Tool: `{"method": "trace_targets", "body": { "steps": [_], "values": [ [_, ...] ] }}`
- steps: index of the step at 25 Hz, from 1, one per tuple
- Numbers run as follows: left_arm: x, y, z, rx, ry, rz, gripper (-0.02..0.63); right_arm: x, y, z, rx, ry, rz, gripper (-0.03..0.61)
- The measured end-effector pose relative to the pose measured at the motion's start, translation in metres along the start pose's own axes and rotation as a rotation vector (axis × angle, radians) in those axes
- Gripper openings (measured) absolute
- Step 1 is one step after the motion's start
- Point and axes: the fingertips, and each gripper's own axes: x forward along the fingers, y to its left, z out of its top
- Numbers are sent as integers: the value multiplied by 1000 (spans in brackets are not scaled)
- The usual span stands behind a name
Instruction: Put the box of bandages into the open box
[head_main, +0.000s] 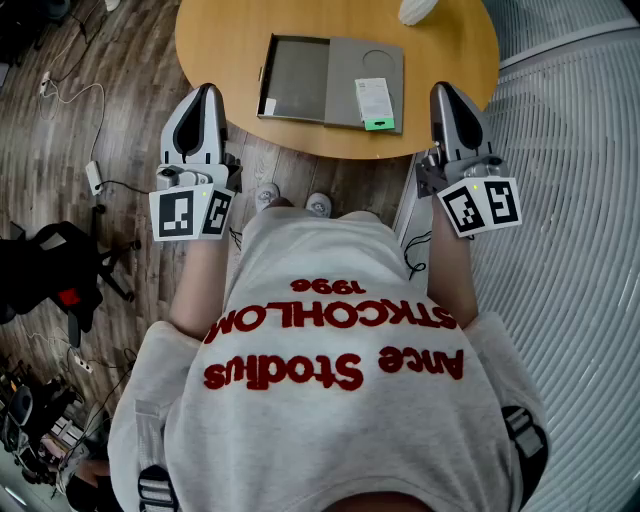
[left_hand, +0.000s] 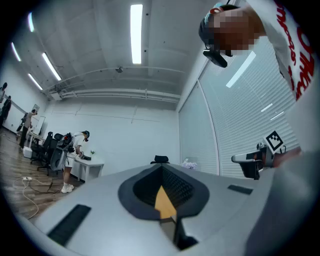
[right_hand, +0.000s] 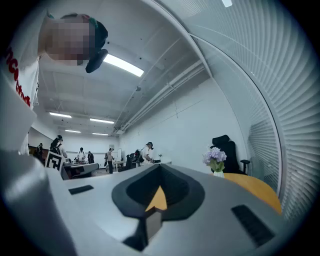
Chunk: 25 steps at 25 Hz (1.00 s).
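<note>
Hovering near the table edge, left claw and right claw both fully closed, gripping nothing

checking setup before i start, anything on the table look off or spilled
Nothing stands out. The flat grey open box lies on the round wooden table, and the small white bandage box with a green end rests flat on its right half. Nothing spilled or damaged.

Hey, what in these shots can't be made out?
- Head view: print on the box of bandages is too small to read.
- Head view: the white object at the table's far side is cut off by the top edge.
- Both gripper views: the open box is out of sight; both aim above the table.
</note>
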Motion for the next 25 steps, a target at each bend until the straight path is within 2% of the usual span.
{"method": "trace_targets", "body": {
  "steps": [13,25],
  "values": [
    [4,0,-11,-5,34,11,3,12,2,-8,37,9,41,6],
    [61,34,-11,-8,21,-40,3,64,-9,-7,47,2,14,6]
  ]
}}
